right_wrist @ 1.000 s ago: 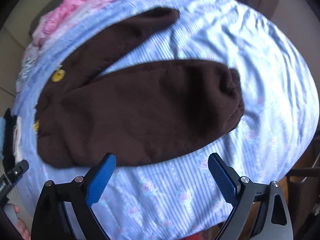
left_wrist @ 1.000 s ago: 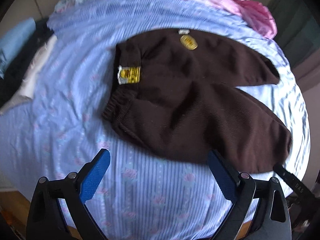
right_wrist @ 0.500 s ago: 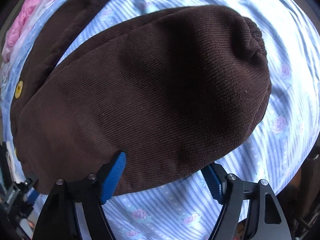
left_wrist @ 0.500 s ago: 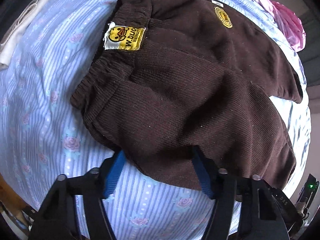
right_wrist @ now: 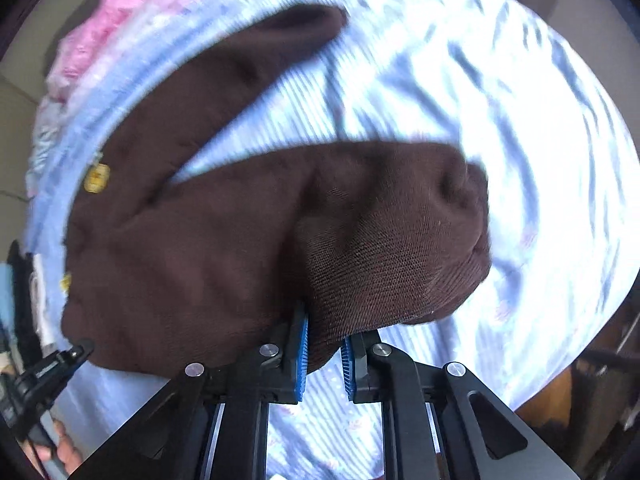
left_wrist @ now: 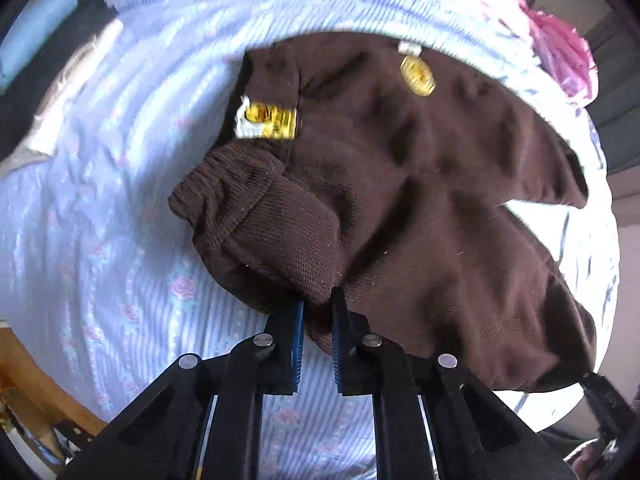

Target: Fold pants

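Brown knit pants lie spread on a blue striped bed sheet, with a yellow label by the waistband and a round yellow badge. My left gripper points down at the near edge beside the waistband. Its jaws are closing and a bunch of fabric is pinched between the blue pads. In the right wrist view the pants fill the middle. My right gripper is shut on the near edge of the lower leg, close to the cuff. The pinched fabric rises off the sheet.
Pink bedding is heaped at the far side of the bed. Light blue and dark clothes lie at the left edge. A wooden bed frame shows below left. The left gripper's tip and a hand appear at the lower left.
Both grippers were wide open above the pants. They dropped to the near edge and closed on the fabric, and now pull it up into bunches.
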Available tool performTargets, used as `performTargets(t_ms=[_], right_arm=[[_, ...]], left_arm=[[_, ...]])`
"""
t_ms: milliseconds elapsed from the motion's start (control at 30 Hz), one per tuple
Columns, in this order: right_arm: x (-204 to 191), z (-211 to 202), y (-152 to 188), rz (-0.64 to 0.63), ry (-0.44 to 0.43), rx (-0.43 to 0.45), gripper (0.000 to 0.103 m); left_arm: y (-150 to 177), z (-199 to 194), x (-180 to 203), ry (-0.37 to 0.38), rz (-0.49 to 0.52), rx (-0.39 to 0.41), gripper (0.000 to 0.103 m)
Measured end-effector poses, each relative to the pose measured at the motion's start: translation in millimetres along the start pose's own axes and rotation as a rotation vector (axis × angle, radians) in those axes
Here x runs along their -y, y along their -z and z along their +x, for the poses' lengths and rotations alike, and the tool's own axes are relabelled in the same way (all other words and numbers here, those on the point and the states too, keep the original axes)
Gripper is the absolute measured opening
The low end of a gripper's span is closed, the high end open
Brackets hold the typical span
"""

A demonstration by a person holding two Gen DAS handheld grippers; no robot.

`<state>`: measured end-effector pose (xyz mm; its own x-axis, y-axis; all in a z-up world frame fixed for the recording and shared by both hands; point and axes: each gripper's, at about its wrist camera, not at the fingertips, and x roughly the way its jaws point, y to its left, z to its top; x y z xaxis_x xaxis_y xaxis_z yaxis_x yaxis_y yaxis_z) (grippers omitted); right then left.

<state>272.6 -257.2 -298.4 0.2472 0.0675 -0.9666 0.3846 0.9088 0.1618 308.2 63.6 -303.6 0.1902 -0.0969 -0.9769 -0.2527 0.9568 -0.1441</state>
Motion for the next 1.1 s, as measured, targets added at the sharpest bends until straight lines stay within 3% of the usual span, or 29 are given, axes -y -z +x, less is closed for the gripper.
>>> performTargets(t_ms=[233,400,500,667,833,1100], right_arm=[[-17,-73,-31,-0.049,-0.067,0.133,0.014],[-29,-80,-60,-0.068,-0.083,0.205,0.014],[-36,-82,-92,-0.062,-0.078,0.222,0.014],[-61,-59,-156,-0.070,-0.068,0.213,0.014],[-80,-16,-217,-0.086,-0.043,0.154,0.014],[-111,53,-267,-0.157,-0.012,0.083,0.014]], left_arm=[[-25,-61,1,0.036,-0.021,0.115,0.012],[-47,-71,5,0.042,-0.046,0.167,0.012],[-77,-71,17,0.063,-0.050,0.196,0.012],[-134,-60,32,0.022,-0.033,0.228,0.012],[-181,-26,39,-0.026,-0.048,0.193,0.012],[-211,20,32,-0.091,-0.098,0.126,0.015]])
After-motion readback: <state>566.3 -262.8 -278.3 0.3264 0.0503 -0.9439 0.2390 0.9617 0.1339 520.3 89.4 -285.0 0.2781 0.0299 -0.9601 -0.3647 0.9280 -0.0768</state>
